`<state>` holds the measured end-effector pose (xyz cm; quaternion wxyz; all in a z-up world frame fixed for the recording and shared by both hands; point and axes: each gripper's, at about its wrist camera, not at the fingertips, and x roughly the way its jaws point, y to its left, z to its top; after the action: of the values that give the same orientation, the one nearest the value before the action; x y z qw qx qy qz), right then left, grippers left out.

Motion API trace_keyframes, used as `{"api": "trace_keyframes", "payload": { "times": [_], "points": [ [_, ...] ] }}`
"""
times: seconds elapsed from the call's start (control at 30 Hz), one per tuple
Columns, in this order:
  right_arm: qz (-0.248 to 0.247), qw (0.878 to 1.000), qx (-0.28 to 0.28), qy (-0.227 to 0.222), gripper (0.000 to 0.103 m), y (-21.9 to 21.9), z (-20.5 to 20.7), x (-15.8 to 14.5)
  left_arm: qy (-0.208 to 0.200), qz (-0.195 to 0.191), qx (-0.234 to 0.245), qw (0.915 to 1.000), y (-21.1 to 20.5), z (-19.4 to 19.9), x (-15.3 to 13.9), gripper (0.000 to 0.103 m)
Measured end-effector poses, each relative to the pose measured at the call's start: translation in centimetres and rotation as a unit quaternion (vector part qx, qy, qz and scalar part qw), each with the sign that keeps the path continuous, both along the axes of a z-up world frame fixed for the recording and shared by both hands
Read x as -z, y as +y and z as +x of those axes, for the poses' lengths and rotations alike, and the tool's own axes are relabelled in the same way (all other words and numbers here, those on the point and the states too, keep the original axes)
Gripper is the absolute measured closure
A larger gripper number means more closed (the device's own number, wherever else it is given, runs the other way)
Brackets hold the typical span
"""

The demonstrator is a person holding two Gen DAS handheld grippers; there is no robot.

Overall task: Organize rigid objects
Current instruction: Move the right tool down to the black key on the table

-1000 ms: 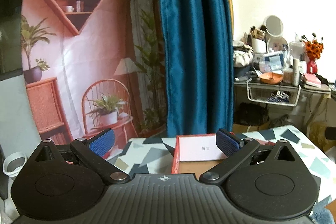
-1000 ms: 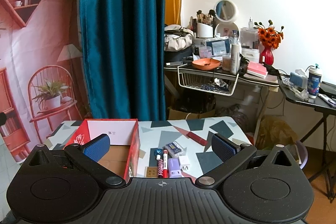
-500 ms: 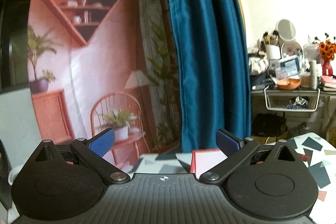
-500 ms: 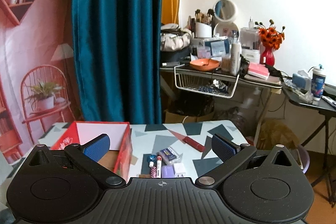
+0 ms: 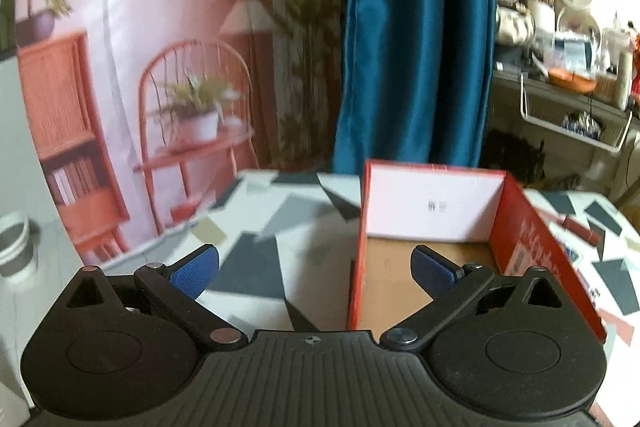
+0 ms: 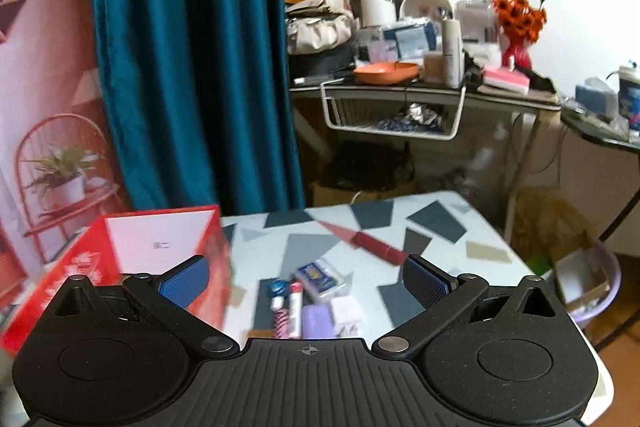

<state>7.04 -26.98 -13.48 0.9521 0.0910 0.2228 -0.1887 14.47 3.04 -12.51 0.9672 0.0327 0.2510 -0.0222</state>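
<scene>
We see the left gripper (image 5: 315, 271) spread wide with nothing between its blue pads (image 5: 195, 275), hanging above the near left wall of the red box (image 5: 532, 239), one pad outside that wall and the other over the box's brown floor. The right gripper (image 6: 306, 281) is just as wide apart and empty, touching nothing, poised over the patterned table (image 6: 436, 247) to the right of the red box (image 6: 80, 263). Only the right wrist view gives us the small objects lying beside the box: a blue-labelled packet (image 6: 320, 277), a white-and-red tube (image 6: 295, 311), a lilac block (image 6: 318, 321), a white cube (image 6: 346, 309) and, farther from the box, a red pen-like stick (image 6: 376, 247). The left wrist view alone shows us the box's inside, which looks bare, with a white far wall carrying small print we cannot read. The nearest objects are partly cut off by the right gripper's body, and motion blur smears the box's right wall there.
</scene>
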Motion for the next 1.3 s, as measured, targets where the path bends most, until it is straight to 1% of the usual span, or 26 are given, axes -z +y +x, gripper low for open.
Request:
{"api": "trace_keyframes", "payload": {
  "times": [0.03,0.1,0.17,0.23,0.33,0.4,0.43,0.5,0.57,0.67,0.8,0.97,1.07,1.1,1.13,1.17,1.2,1.23,1.3],
  "points": [
    [0.0,1.0,0.007,0.01,0.0,-0.3,0.5,0.7,0.009,-0.001,0.006,0.9999,0.0,0.2,0.2,0.001],
    [0.016,0.999,0.012,0.026,0.0,-0.9,1.2,2.0,0.026,0.001,0.015,0.9995,-0.1,0.7,1.0,0.001],
    [0.037,0.999,0.008,0.025,0.0,-1.7,1.5,3.5,0.039,0.003,0.013,0.9991,0.1,1.4,1.7,0.004],
    [0.047,0.999,0.005,0.022,0.0,-2.4,1.7,4.6,0.051,-0.001,0.004,0.9987,0.4,1.8,2.3,0.009],
    [0.042,0.999,0.004,0.027,0.0,-3.0,1.8,6.1,0.074,-0.022,-0.005,0.997,1.1,2.4,2.8,0.011],
    [0.033,0.999,-0.005,0.03,0.0,-3.2,1.7,7.3,0.086,-0.028,-0.007,0.9959,1.3,2.7,3.2,0.012],
    [0.031,0.999,-0.012,0.033,0.002,-3.1,1.6,7.9,0.091,-0.028,-0.007,0.9954,1.3,2.9,3.5,0.014],
    [0.035,0.998,-0.025,0.053,0.009,-3.0,1.9,9.4,0.1,-0.023,-0.007,0.9947,1.0,3.3,3.9,0.017],
    [0.043,0.995,-0.037,0.081,0.025,-3.0,2.6,10.8,0.109,-0.019,-0.007,0.9938,0.7,3.5,4.1,0.021],
    [0.05,0.992,-0.045,0.108,0.026,-2.9,2.9,12.2,0.11,-0.004,-0.001,0.9939,0.1,3.2,4.2,0.022],
    [0.065,0.99,-0.037,0.116,0.028,-3.3,2.8,13.4,0.12,-0.004,0.006,0.9928,-0.1,3.0,4.4,0.023],
    [0.086,0.989,-0.024,0.117,0.03,-4.0,2.2,14.1,0.131,0.006,0.01,0.9913,-0.2,3.1,4.6,0.032],
    [0.09,0.989,-0.024,0.115,0.031,-4.0,1.9,14.1,0.135,0.006,0.007,0.9909,0.1,3.3,4.7,0.042],
    [0.09,0.989,-0.024,0.115,0.031,-4.0,1.9,14.1,0.135,0.007,0.005,0.9908,0.2,3.4,4.7,0.054],
    [0.09,0.989,-0.025,0.115,0.031,-4.0,1.9,14.0,0.136,0.007,0.003,0.9907,0.3,3.5,4.7,0.07],
    [0.09,0.989,-0.025,0.114,0.032,-4.0,1.9,14.0,0.136,0.001,0.01,0.9907,0.5,3.6,4.6,0.075],
    [0.09,0.989,-0.026,0.114,0.033,-4.0,1.9,14.0,0.138,-0.008,0.021,0.9902,0.6,3.6,4.5,0.084],
    [0.091,0.989,-0.026,0.114,0.033,-4.0,1.9,14.0,0.137,-0.01,0.026,0.9902,0.5,3.5,4.5,0.089],
    [0.093,0.989,-0.028,0.114,0.034,-4.0,1.9,14.0,0.127,0.008,0.036,0.9912,-0.1,3.0,4.3,0.092]
  ]
}}
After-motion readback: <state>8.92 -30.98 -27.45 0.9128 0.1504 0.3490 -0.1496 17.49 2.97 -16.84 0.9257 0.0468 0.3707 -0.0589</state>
